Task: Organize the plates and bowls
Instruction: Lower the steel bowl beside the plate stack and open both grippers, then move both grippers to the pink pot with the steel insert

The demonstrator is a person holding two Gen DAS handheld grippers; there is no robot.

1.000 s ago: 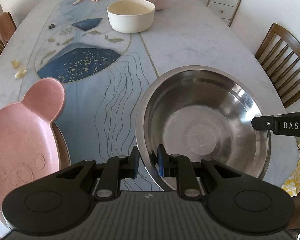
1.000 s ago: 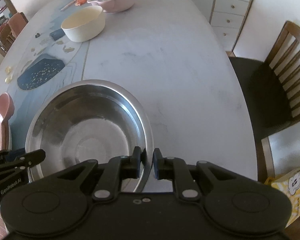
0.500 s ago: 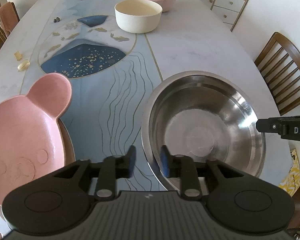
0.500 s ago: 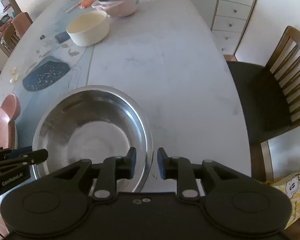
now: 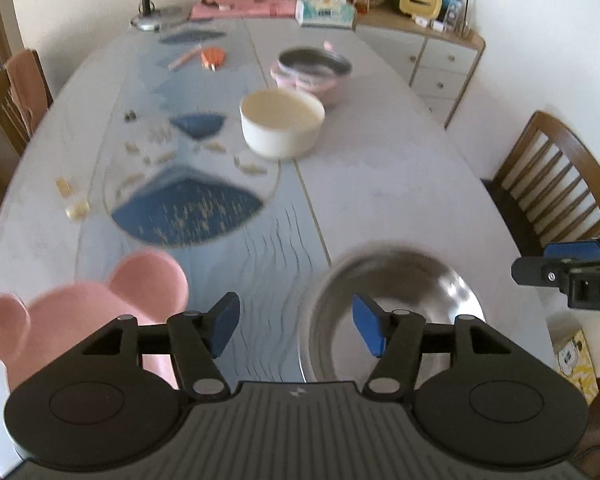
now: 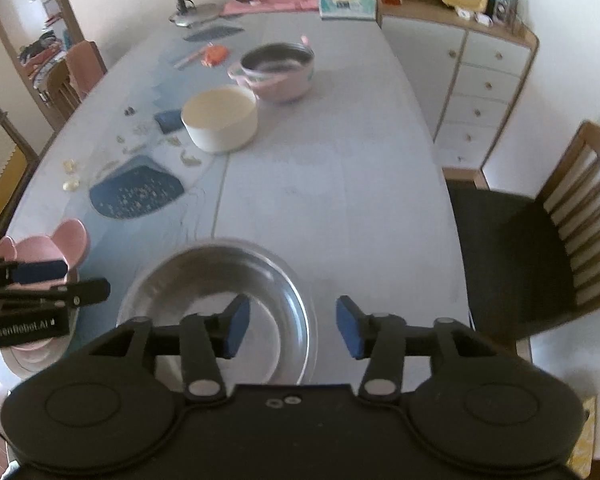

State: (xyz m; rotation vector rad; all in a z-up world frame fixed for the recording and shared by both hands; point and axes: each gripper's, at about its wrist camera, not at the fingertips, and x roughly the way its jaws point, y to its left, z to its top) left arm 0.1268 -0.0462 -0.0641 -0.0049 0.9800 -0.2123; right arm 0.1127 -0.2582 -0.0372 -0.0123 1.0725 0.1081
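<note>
Steel bowl sits free on the table just below both grippers, left gripper and right gripper jaws opening with nothing between, apparently so it stays near the pink bear plate beside the left.

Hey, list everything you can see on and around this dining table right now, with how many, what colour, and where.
steel bowl: one, silver, near edge of the table, below both grippers
bear-shaped plate: one, pink, near left edge
round bowl: one, cream, mid-table
pot: one, pink, just beyond the cream bowl
table: one, pale marble with blue pattern
desk lamp: one, dark neck, far end
tissue pack: one, pale blue, far end
sideboard: one, white drawers, right of the table
wooden chair: one, brown, right side
left gripper: black, blue pads, jaws opening, nothing between them
right gripper: same, opening, empty
</note>
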